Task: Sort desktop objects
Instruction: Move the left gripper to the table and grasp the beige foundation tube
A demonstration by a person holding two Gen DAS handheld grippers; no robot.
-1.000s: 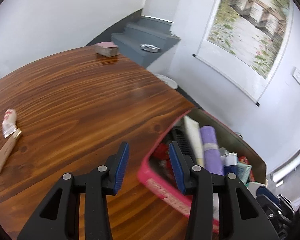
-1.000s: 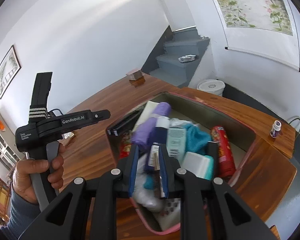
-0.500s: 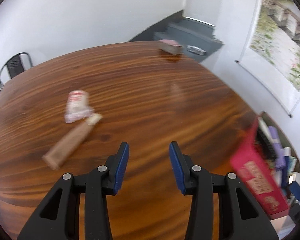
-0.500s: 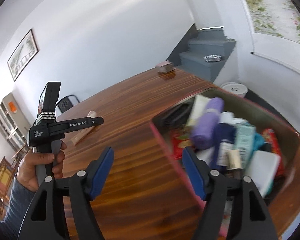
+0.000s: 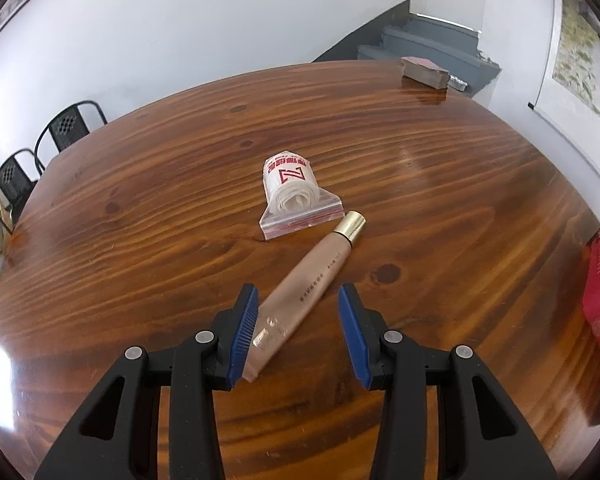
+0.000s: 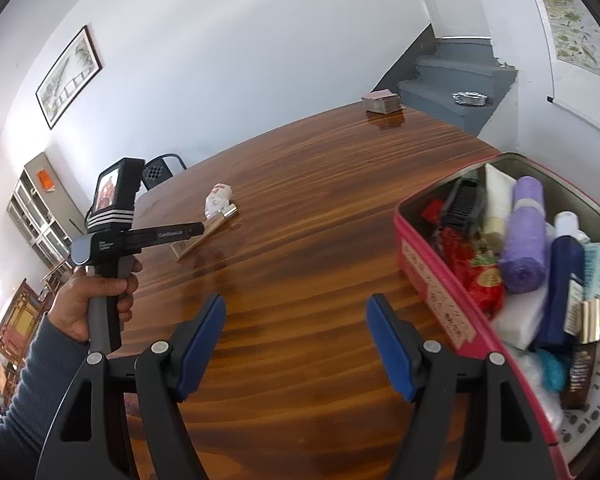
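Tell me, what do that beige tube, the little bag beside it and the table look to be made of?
The beige tube looks like soft, satiny plastic with a crimped end; its gold cap appears metallic, perhaps only plated. The little bag seems to be thin clear plastic film with a red zip strip, holding something white and rolled. The table looks like varnished wood: strong grain, knots, glossy reflections.

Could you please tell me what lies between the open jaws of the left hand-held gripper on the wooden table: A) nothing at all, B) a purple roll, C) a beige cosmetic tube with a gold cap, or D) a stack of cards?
C: in the left wrist view the left hand-held gripper has its jaws on either side of the crimped end of the beige cosmetic tube with a gold cap, not pressing on it.
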